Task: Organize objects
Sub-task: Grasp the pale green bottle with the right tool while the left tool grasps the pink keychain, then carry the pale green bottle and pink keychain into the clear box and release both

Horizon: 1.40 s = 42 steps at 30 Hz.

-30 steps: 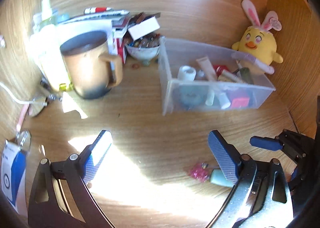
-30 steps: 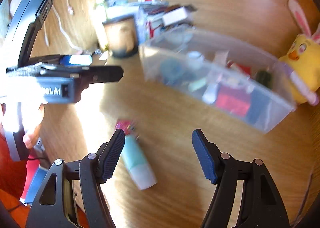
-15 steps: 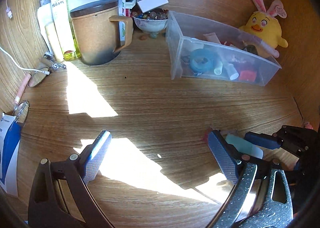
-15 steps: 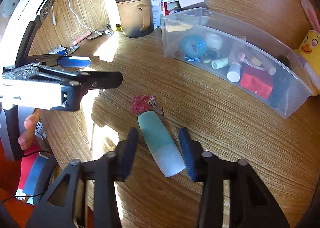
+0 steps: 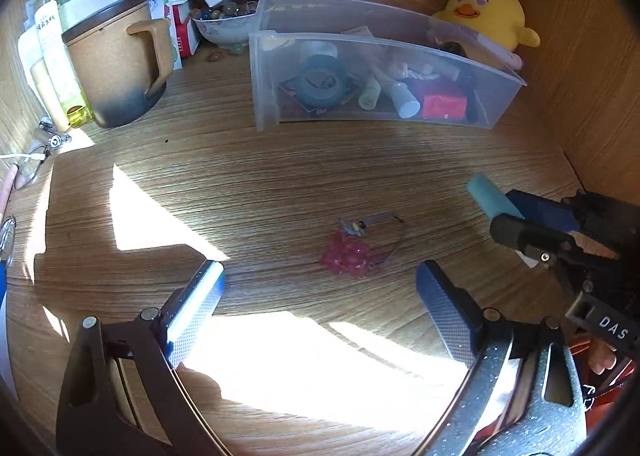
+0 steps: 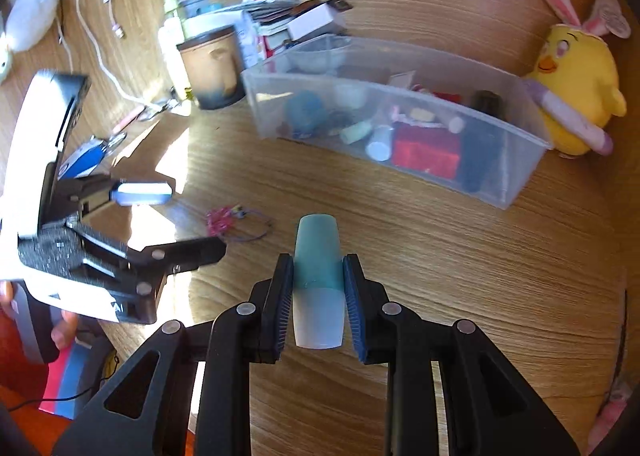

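Observation:
My right gripper (image 6: 318, 276) is shut on a teal and white tube (image 6: 318, 268) and holds it above the wooden desk. The tube's teal end (image 5: 486, 193) pokes out of the right gripper at the right of the left wrist view. My left gripper (image 5: 320, 288) is open and empty, low over the desk, just short of a pink beaded charm with a thin hair tie (image 5: 348, 252). The charm also lies left of the tube in the right wrist view (image 6: 224, 217). A clear plastic bin (image 6: 516, 179) (image 5: 264, 95) with several small items stands behind.
A brown mug (image 5: 116, 71), a green bottle (image 5: 56, 55), papers and a bowl of beads (image 5: 226, 21) stand at the back left. A yellow plush chick (image 5: 486, 19) (image 6: 576, 83) sits right of the bin. Cables and glasses (image 5: 36, 163) lie at the left edge.
My right gripper has shut on the tube and lifted it off the desk, away from the charm. My left gripper moved nearer the charm and stayed open.

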Available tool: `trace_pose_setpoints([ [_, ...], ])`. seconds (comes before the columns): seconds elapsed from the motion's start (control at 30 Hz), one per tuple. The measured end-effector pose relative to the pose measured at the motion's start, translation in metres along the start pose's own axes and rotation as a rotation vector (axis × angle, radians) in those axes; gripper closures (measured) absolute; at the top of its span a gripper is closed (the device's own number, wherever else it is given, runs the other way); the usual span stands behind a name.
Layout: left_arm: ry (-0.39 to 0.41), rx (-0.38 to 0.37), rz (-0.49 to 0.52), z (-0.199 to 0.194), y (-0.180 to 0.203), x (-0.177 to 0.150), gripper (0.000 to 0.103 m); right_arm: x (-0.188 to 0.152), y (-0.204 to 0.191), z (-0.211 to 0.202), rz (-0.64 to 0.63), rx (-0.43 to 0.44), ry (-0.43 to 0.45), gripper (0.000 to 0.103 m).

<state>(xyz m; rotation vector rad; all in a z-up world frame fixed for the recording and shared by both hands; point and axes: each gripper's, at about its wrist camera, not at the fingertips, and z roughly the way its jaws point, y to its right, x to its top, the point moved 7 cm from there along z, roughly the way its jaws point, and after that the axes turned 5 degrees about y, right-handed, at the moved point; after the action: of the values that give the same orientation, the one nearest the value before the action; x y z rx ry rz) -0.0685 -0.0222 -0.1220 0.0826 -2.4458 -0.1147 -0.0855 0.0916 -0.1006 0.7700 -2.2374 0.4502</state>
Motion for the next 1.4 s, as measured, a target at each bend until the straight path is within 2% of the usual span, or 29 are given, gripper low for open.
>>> trace_pose_setpoints([
  [0.03, 0.002, 0.000, 0.004, 0.001, 0.001, 0.000, 0.011, 0.002, 0.004, -0.001, 0.012, -0.004, 0.005, 0.080],
  [0.1, 0.014, 0.016, 0.027, 0.001, 0.004, 0.002, 0.028, 0.003, 0.010, -0.004, 0.030, -0.013, 0.014, 0.080],
  [0.13, 0.020, 0.012, 0.038, 0.001, 0.006, 0.003, 0.033, 0.004, 0.014, -0.005, 0.038, -0.017, 0.018, 0.080],
  [0.23, 0.035, -0.011, 0.055, -0.001, 0.009, 0.005, 0.059, 0.005, 0.019, -0.007, 0.053, -0.021, 0.022, 0.080],
  [0.27, 0.038, -0.014, 0.060, -0.001, 0.009, 0.005, 0.072, 0.005, 0.021, -0.007, 0.058, -0.020, 0.023, 0.080],
  [0.3, 0.039, -0.018, 0.059, -0.001, 0.009, 0.006, 0.076, 0.006, 0.021, -0.006, 0.060, -0.020, 0.023, 0.080],
  [0.57, 0.089, 0.002, 0.038, -0.008, 0.004, 0.015, 0.076, 0.010, 0.022, -0.004, 0.071, -0.014, 0.036, 0.080],
  [1.13, 0.287, -0.022, 0.022, -0.046, 0.022, 0.085, 0.076, 0.045, 0.035, -0.019, 0.108, -0.025, 0.133, 0.080],
  [1.4, 0.347, -0.047, -0.003, -0.057, 0.027, 0.113, 0.076, 0.069, 0.043, -0.022, 0.118, -0.042, 0.185, 0.080],
])
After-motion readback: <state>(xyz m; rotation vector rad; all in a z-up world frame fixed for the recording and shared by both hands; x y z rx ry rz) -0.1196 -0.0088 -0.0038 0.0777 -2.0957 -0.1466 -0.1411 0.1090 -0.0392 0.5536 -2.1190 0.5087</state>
